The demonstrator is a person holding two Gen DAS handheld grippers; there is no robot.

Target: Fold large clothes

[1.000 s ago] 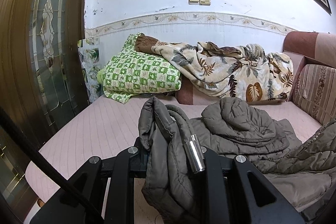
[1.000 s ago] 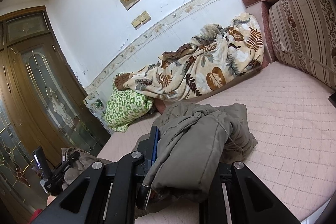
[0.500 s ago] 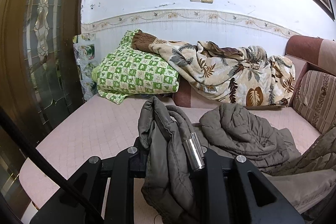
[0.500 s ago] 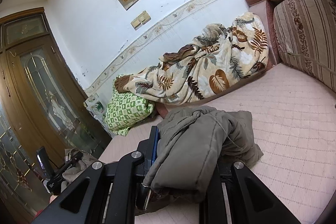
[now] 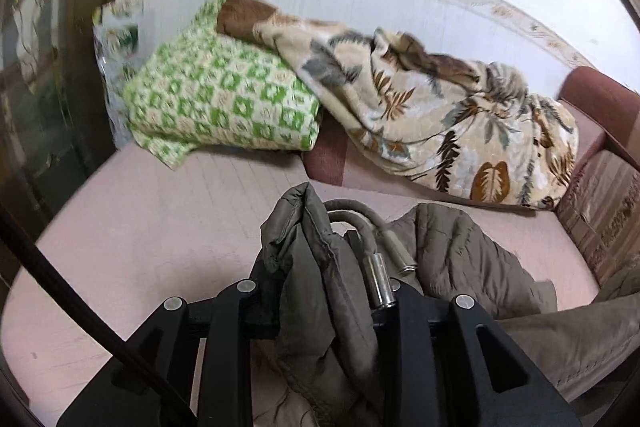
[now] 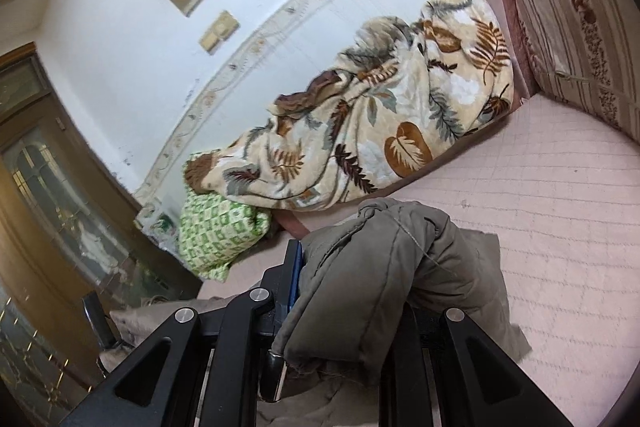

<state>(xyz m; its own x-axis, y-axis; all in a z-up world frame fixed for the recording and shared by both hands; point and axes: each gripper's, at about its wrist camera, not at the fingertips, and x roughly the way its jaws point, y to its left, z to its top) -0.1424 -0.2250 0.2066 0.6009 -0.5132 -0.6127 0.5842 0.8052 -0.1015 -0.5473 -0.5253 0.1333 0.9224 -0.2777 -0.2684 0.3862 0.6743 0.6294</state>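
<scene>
A large olive-grey padded jacket (image 5: 460,259) lies bunched on the pink quilted sofa seat (image 5: 160,227). My left gripper (image 5: 320,291) is shut on a fold of the jacket, with a drawstring and its metal tips (image 5: 380,279) draped over the right finger. My right gripper (image 6: 344,291) is shut on another thick fold of the same jacket (image 6: 380,267), held just above the seat (image 6: 560,219). The fabric hides the fingertips of both grippers.
A leaf-patterned blanket (image 5: 440,115) and a green checked quilt (image 5: 224,107) are piled along the sofa back. A striped cushion (image 6: 572,27) stands at the right end. A wood and glass door (image 6: 48,227) is on the left.
Both grippers have moved forward and down toward the sofa back with the jacket still held. The blanket and green quilt look closer. The left view has tilted down.
</scene>
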